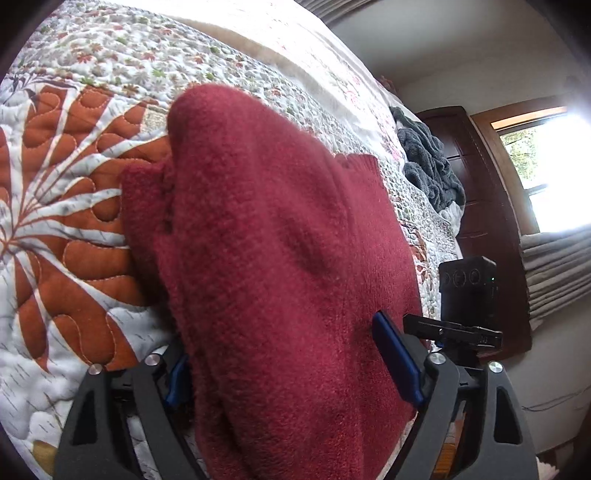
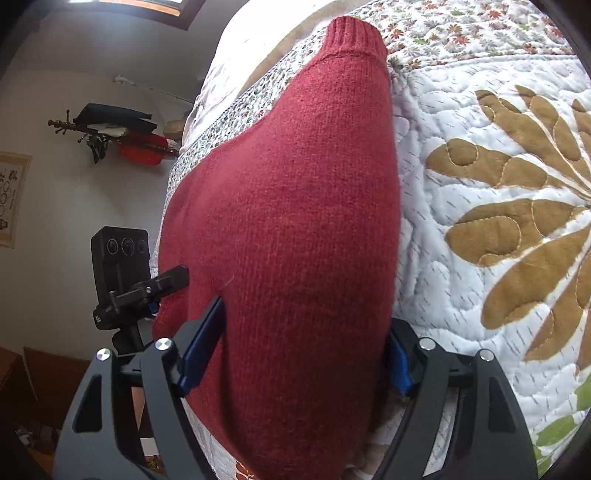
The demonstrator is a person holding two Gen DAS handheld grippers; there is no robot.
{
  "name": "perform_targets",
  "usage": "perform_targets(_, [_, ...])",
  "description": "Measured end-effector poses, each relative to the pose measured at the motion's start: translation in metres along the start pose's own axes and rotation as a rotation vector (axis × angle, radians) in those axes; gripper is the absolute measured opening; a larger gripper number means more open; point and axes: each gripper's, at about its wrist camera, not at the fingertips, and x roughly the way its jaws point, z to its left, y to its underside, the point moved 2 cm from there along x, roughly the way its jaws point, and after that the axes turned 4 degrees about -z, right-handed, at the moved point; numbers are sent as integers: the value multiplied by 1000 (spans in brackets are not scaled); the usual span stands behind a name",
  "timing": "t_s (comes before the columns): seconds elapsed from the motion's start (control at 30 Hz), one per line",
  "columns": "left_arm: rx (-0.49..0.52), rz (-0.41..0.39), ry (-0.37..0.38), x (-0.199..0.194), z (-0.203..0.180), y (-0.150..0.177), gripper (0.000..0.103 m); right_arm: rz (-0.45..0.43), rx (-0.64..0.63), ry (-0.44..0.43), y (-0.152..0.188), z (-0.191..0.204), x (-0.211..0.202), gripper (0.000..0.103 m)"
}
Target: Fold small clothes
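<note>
Here the red sweater [image 1: 280, 258] fills mid-frame on the quilt [image 1: 74, 221], draped between the wide-spread jaws of the left gripper [image 1: 295, 373] and right gripper [image 2: 295, 358]; whether either grips it, I cannot tell.

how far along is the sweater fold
Done: the red sweater lies on the quilt with a layer already doubled over along one side.
In hand: the left gripper and right gripper each straddle a thick part of the knit, jaws wide apart. Whether they pinch it I cannot tell.
Left: the ribbed hem lies stretched out, so at least one crosswise fold probably remains.
</note>
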Motion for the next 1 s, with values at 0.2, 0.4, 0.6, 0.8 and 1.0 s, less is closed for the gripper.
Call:
perform_targets(0.2, [-18,-44,37,-9,-5,10,38,-24,-33,-42,5,11,-20,46])
perform_targets(0.4, [-33,-72,119,-19,-28,27,35,-48,-57,-99,16,27,-61,44])
perform_targets(0.6, [-8,-63,188,-25,-79,60,35,-54,-77,-105,39,31,-122,43])
perform_targets(0.8, [40,-38,195,-24,-131,102,35,-45,-85,-82,84,20,-175,43])
perform_targets(1.0, [55,1,166,-1,-158,144,35,-38,-55,-48,125,-10,-196,44])
